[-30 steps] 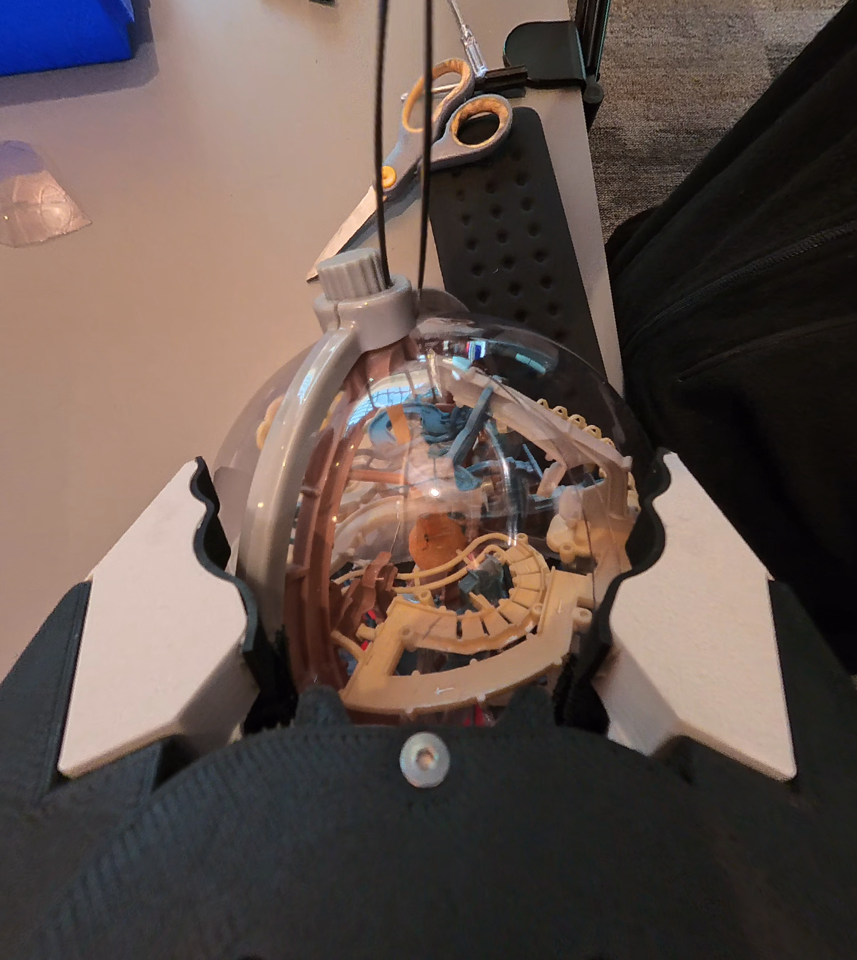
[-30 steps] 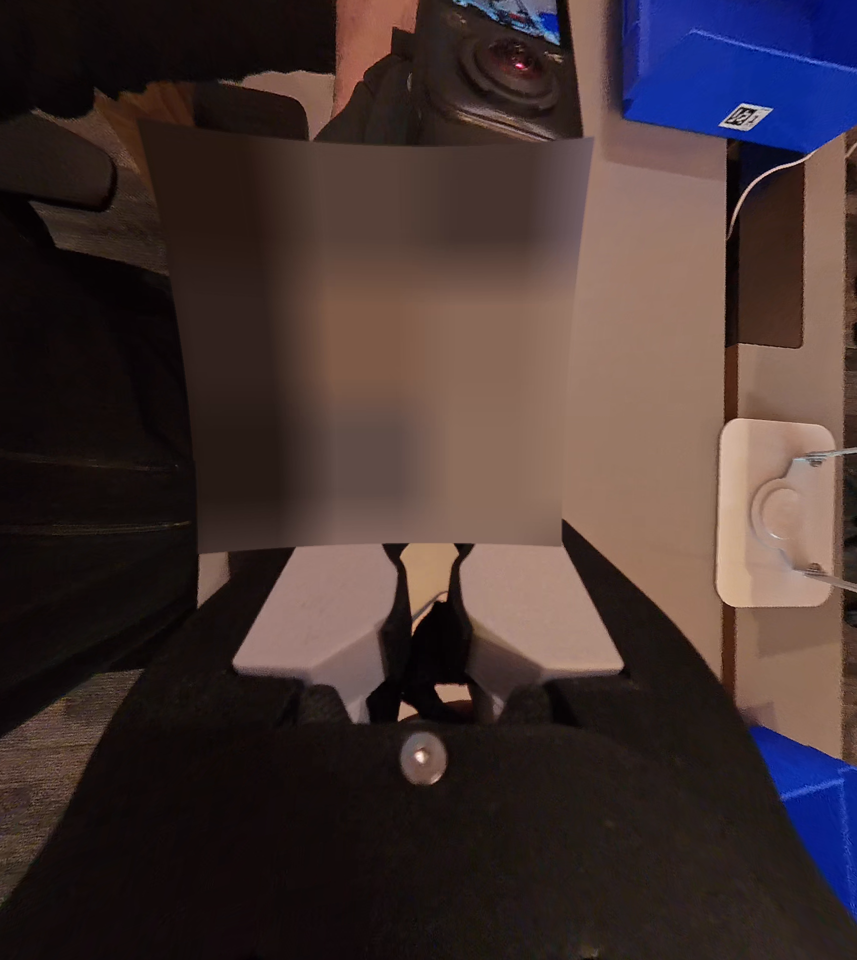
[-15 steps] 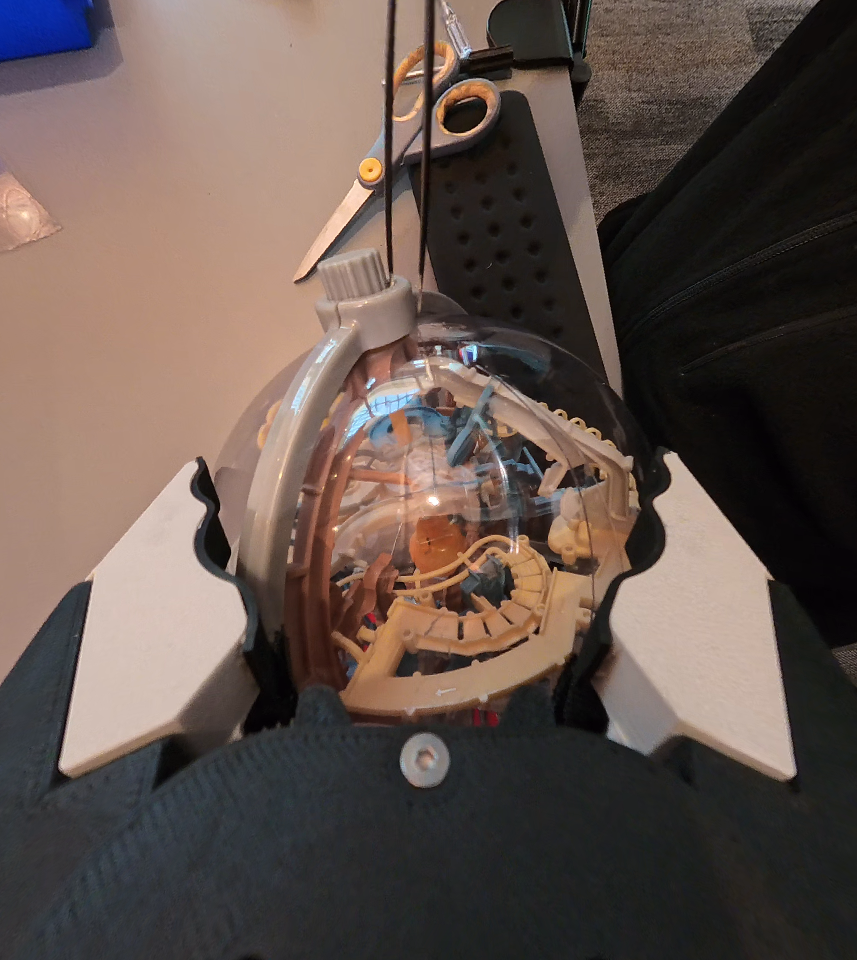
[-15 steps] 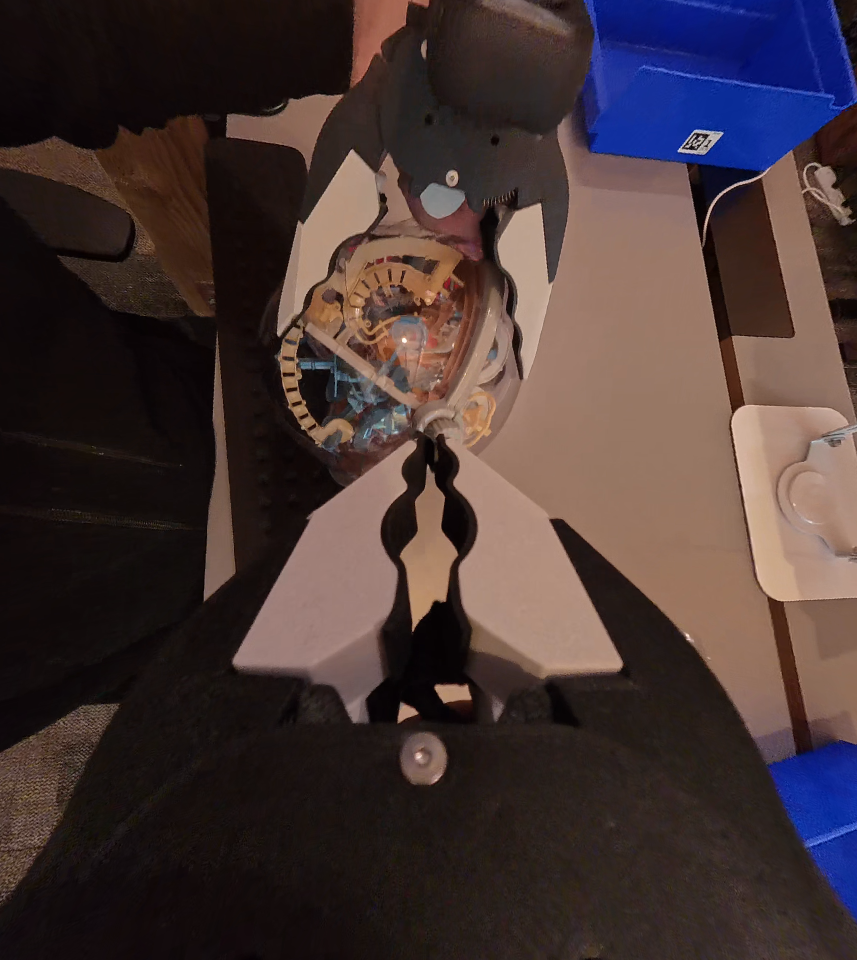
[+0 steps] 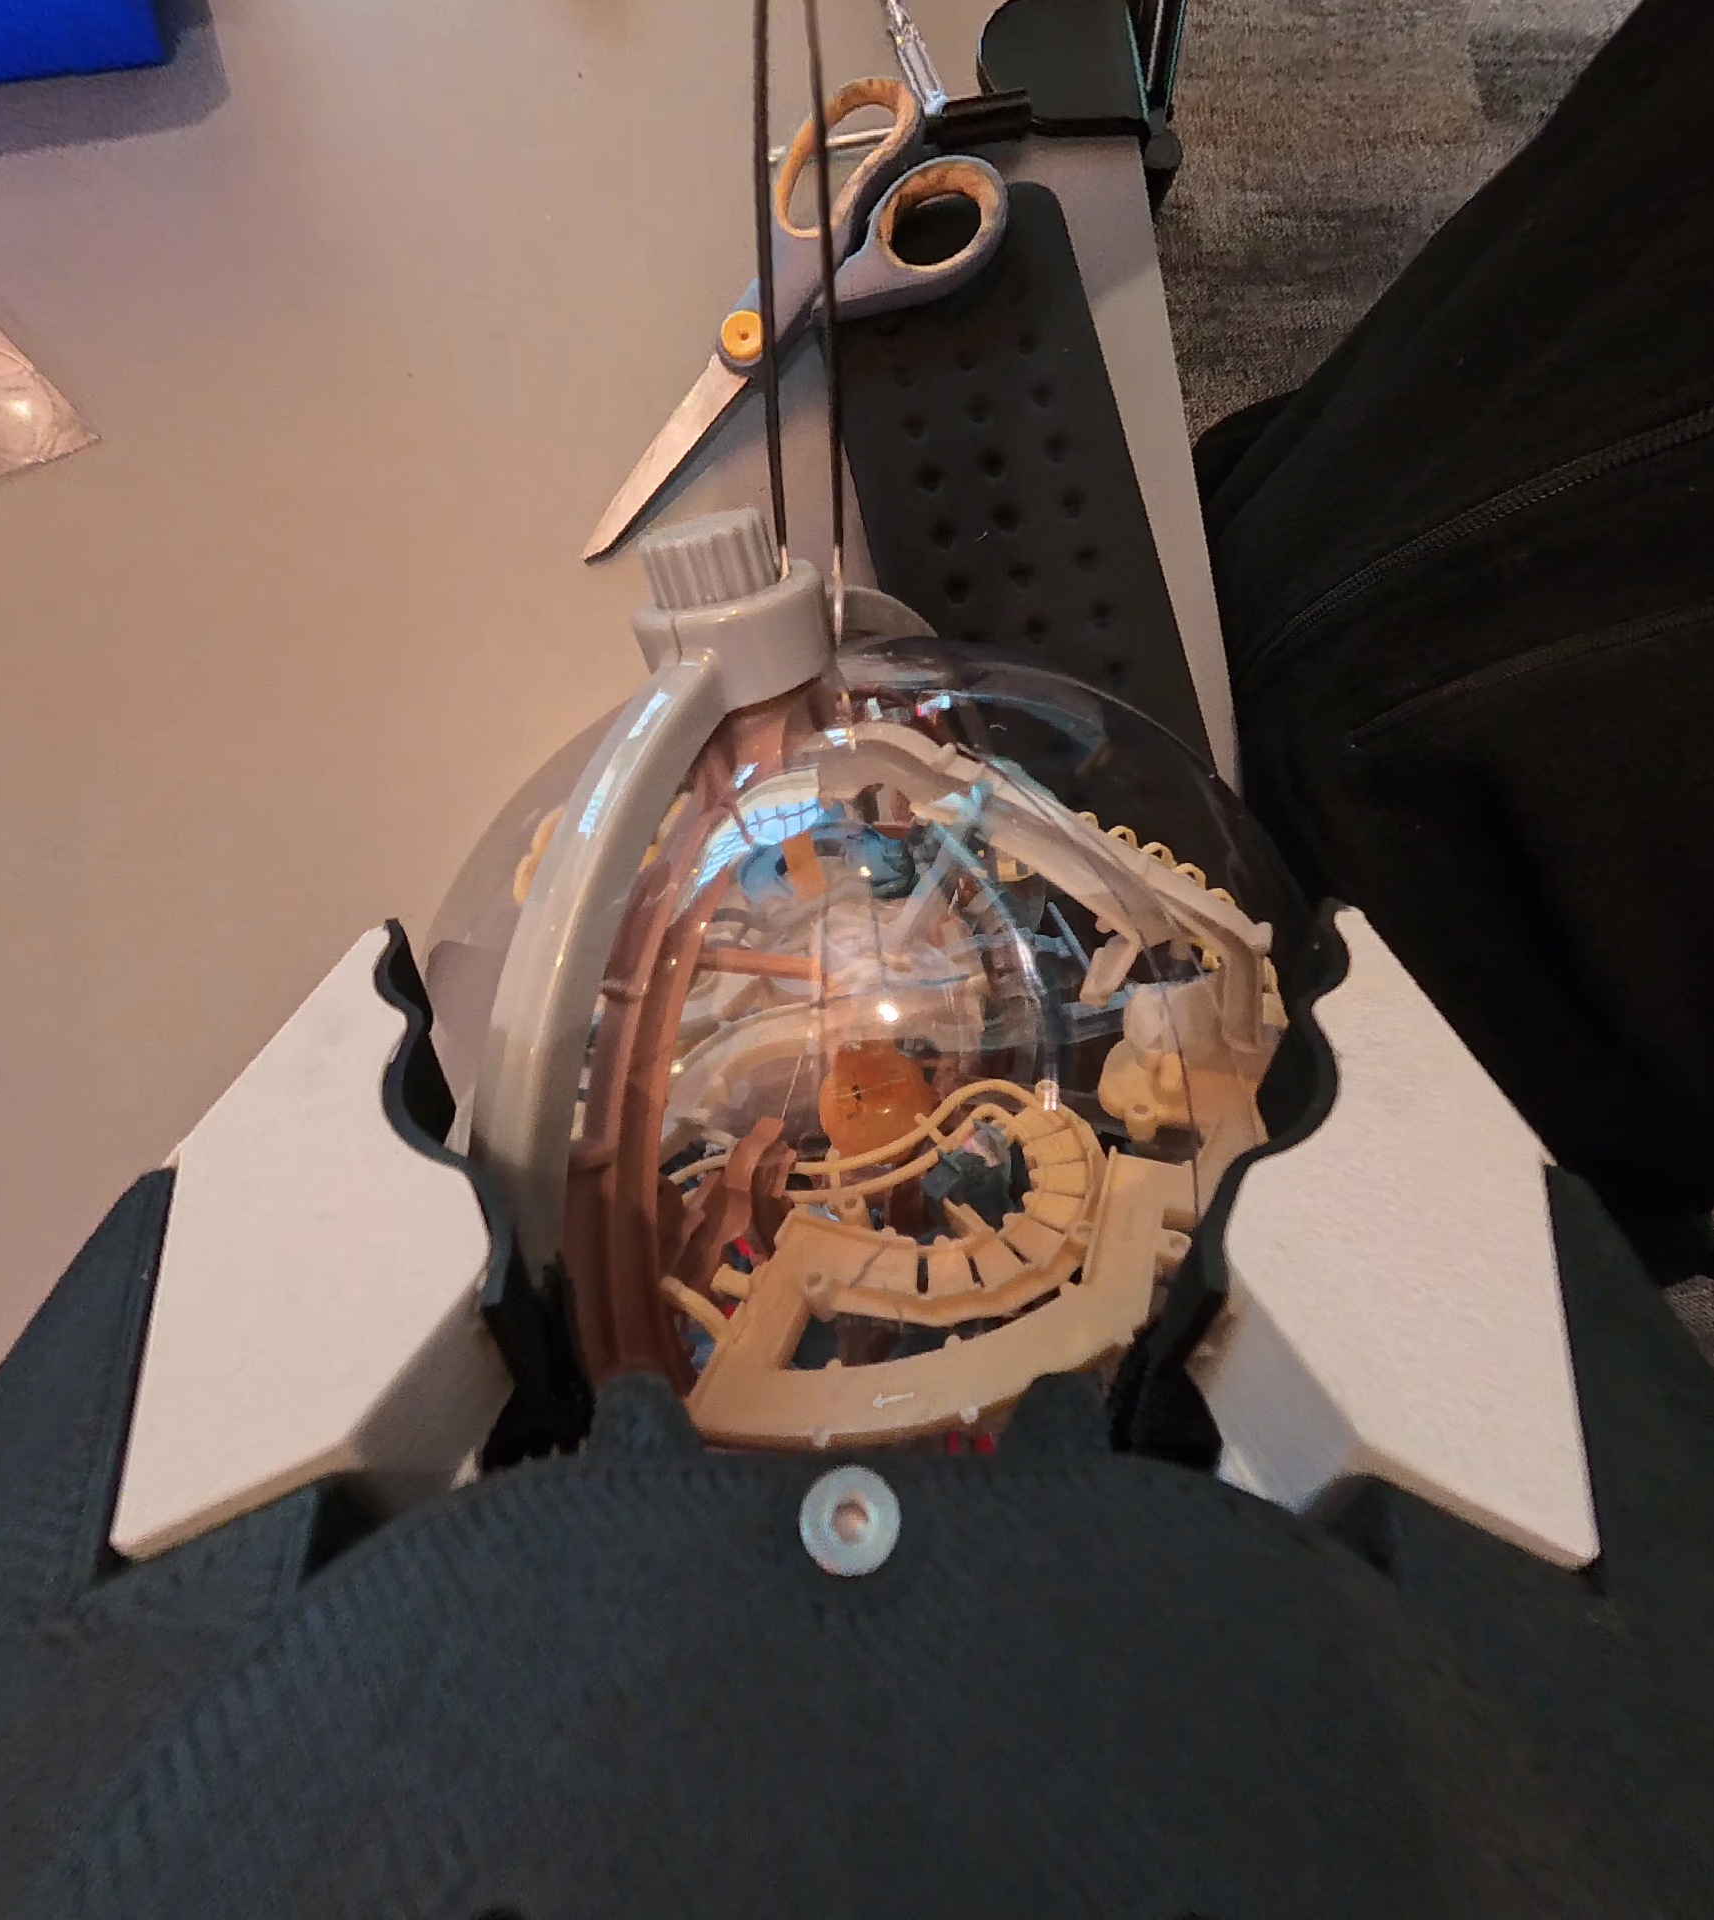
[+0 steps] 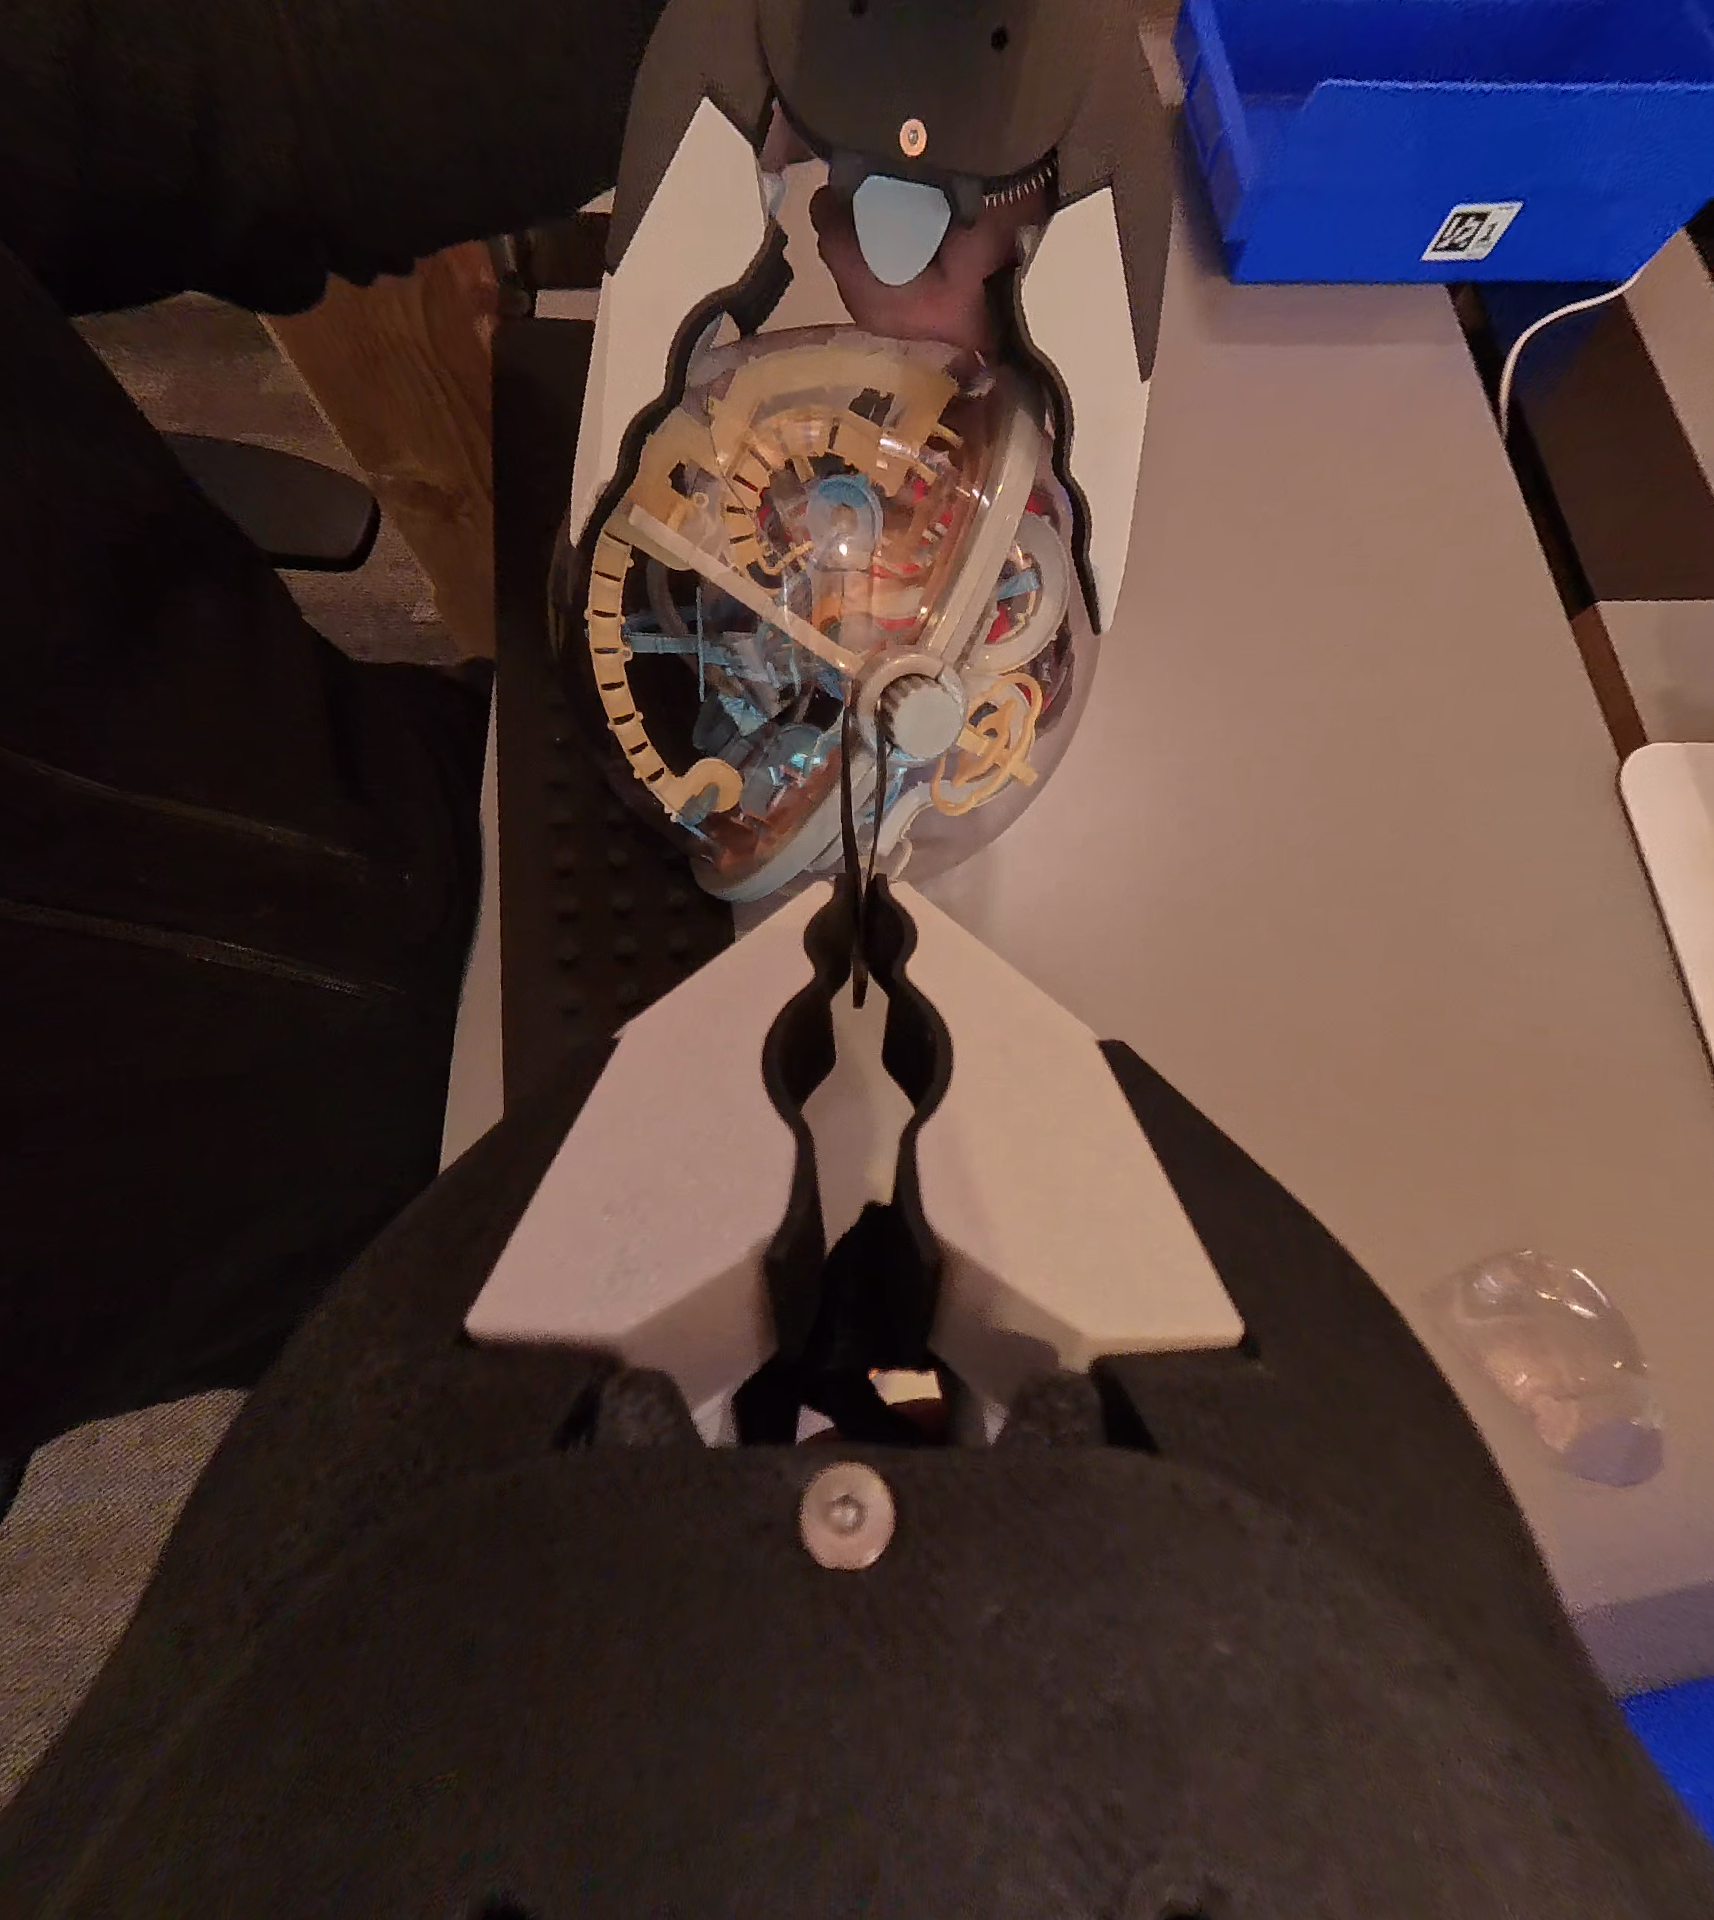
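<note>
Left claw is spread wide around a clear maze sphere held above the desk; right claw pinches its black cord. The shell is likely rigid, smooth, light and crackable: grip its widest part.

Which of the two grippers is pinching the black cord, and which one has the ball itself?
The right gripper is shut on the black cord. The left gripper clamps the clear maze ball itself, fingers spread wide around it.
</note>
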A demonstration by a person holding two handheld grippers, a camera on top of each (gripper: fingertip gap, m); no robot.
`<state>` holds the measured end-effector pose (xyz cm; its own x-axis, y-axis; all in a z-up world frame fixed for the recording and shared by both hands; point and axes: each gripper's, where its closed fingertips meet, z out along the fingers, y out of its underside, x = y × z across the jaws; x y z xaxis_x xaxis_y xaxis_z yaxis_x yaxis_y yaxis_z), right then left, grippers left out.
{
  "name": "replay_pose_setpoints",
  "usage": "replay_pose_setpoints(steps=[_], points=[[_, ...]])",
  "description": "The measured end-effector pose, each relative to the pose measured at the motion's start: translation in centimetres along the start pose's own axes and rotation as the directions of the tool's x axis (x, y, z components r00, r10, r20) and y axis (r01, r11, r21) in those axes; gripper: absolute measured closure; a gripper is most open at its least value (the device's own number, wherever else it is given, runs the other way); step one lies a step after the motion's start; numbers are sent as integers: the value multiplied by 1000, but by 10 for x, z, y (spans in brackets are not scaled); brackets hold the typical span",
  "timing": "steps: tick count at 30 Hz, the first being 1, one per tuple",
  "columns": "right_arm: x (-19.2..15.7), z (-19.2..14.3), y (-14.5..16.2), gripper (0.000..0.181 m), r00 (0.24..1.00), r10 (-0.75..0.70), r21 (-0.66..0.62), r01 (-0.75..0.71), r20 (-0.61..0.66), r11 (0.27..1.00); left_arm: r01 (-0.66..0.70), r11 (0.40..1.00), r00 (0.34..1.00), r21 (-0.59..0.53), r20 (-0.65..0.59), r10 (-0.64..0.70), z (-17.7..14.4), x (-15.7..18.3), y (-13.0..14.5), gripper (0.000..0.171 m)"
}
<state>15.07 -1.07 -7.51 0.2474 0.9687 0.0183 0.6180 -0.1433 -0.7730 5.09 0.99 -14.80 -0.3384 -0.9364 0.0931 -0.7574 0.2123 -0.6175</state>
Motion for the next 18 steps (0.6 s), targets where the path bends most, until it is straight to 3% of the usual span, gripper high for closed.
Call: replay_pose_setpoints(steps=[9,18], points=[[9,10,-7,181,998,-43,-157,49,40,986,2,1000,1000,-8,-9,-2,1,-2,-1,17],[-14,13,-8,180,996,-86,-101,82,-35,991,-10,999,1000,-31,-5,10,3,1,1,15]])
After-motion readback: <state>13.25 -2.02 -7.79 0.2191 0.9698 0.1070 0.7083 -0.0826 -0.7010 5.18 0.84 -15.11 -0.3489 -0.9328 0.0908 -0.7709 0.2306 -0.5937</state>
